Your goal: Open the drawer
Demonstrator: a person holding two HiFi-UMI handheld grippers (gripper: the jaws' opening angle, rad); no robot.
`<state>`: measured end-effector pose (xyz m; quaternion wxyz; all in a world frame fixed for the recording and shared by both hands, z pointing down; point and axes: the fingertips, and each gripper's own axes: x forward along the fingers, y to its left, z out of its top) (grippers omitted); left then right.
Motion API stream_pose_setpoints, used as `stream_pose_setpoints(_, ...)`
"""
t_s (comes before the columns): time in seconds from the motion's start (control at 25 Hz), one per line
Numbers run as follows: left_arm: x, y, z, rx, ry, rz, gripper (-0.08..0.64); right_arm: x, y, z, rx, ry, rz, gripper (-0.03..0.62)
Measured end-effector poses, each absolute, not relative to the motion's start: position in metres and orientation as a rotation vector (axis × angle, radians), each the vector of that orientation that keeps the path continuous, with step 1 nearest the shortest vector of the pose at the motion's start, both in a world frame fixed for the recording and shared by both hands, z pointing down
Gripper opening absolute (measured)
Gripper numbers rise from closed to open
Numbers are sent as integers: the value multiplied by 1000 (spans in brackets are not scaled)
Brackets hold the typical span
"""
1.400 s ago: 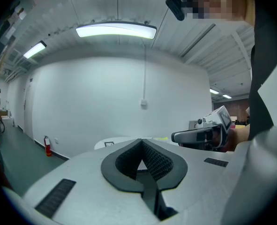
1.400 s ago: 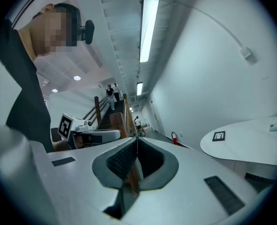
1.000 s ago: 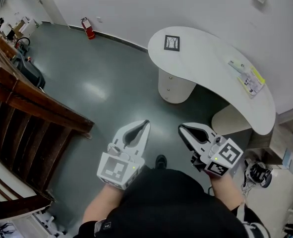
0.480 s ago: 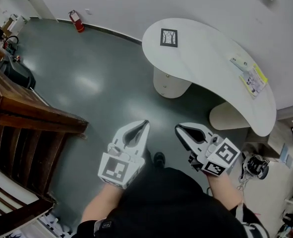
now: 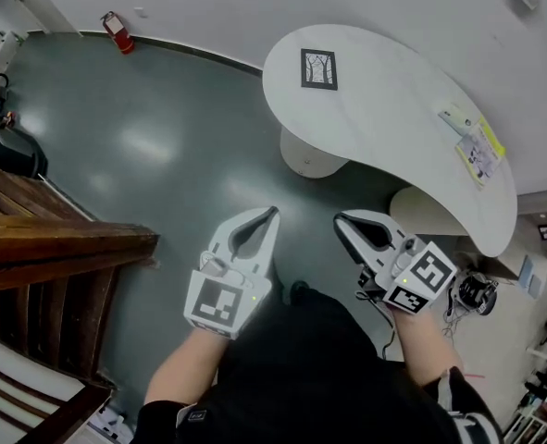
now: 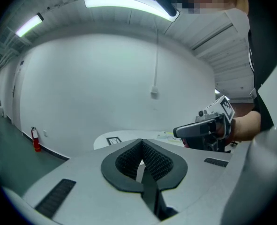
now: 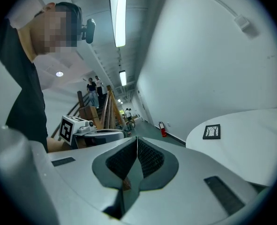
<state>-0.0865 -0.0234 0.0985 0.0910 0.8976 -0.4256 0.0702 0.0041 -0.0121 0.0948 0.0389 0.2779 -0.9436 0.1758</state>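
light: bright, ceiling tubes [image 6: 129,1] | glare: floor [image 5: 148,146] (soft) | edges: fisheye-bent, dark corners

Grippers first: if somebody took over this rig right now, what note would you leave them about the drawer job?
Left gripper: shut, empty.
Right gripper: shut, empty.
Both are held over the floor, touching nothing.
White table stands ahead on a round pedestal; no drawer can be made out.
Done: nothing.
To do: find the drawer, grip it, pull it open.

papers [image 5: 475,146] unreadably small, wooden railing [image 5: 60,243] cropped left
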Motion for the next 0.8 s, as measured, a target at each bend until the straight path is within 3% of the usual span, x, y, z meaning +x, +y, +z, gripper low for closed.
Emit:
stream_pose_setpoints(0.4,-67,-91,137,2734,-1167,217,11,0,-66,128,873,-2876,581,17)
stream_pose_setpoints(0.8,-36,-139,229,2731,-1116,289,11,14,-98,238,856,-2803,740,17)
